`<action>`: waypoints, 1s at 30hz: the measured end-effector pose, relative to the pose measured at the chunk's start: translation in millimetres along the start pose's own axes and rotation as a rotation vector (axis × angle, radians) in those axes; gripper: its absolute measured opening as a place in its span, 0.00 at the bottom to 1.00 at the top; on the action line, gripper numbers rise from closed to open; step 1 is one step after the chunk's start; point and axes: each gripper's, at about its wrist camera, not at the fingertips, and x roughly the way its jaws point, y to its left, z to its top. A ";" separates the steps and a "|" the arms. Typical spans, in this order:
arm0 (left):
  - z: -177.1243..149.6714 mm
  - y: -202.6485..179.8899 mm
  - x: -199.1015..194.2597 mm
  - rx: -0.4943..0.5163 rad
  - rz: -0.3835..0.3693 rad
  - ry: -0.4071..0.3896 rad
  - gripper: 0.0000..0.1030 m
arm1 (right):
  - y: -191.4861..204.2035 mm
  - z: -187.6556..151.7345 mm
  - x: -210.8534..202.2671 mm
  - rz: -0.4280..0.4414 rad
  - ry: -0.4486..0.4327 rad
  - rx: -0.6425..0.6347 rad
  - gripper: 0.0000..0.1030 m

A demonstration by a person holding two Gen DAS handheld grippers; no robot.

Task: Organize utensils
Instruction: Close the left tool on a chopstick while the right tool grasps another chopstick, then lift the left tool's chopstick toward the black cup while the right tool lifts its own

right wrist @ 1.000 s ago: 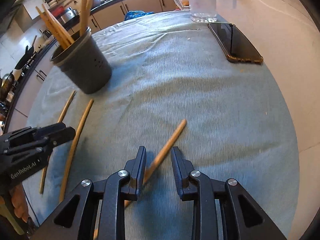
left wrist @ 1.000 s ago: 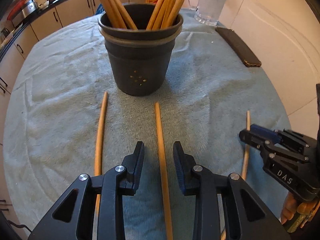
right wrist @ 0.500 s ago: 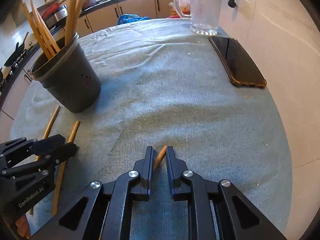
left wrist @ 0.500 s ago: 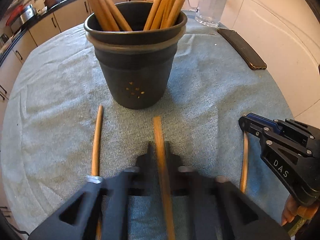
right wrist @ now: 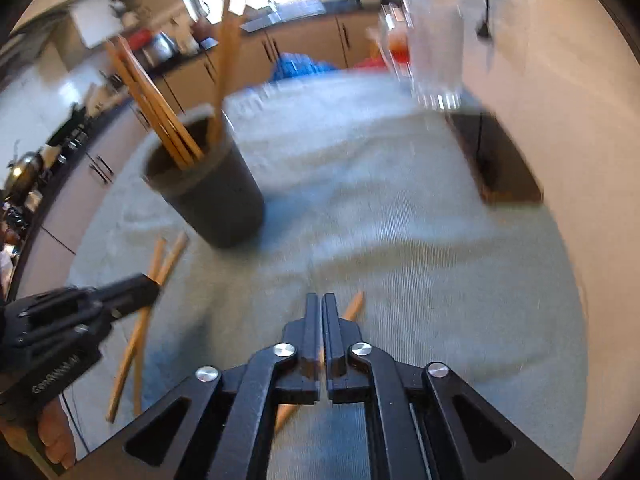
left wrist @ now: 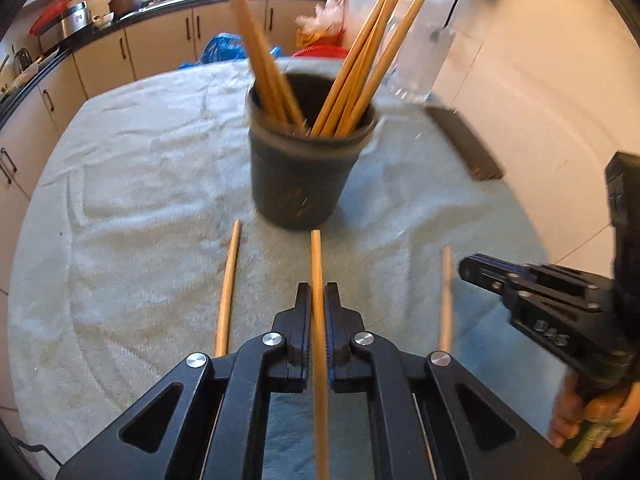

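Note:
A dark grey utensil cup [left wrist: 300, 176] holding several wooden chopsticks stands mid-table; it also shows in the right wrist view [right wrist: 212, 196]. My left gripper [left wrist: 317, 296] is shut on a wooden chopstick [left wrist: 317, 264] that points at the cup. Another chopstick [left wrist: 228, 288] lies to its left on the cloth. My right gripper [right wrist: 322, 308] is shut on a third chopstick [right wrist: 354, 306], which crosses under the fingers at an angle. That gripper [left wrist: 476, 270] and its chopstick [left wrist: 446, 292] also show in the left wrist view.
A grey-green towel [left wrist: 140, 200] covers the round table. A dark phone [right wrist: 496, 160] lies at the right edge and a glass jug [right wrist: 436, 40] stands behind it. Kitchen cabinets [left wrist: 160, 48] line the back. The left gripper [right wrist: 80, 312] shows at the left of the right wrist view.
Both grippers have closed, each on its chopstick. Both views have tilted up and blurred, and the cup looks farther away in the left wrist view.

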 end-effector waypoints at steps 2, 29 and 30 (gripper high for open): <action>-4.2 3.1 15.8 -0.022 0.006 0.042 0.06 | -3.5 -1.5 8.4 0.012 0.046 0.036 0.22; -7.1 13.9 -73.9 -0.077 -0.057 -0.218 0.05 | 41.3 -11.8 -48.8 0.059 -0.239 -0.064 0.06; -10.2 11.4 -85.6 -0.072 -0.053 -0.249 0.05 | 44.1 -16.2 -59.1 0.061 -0.270 -0.075 0.06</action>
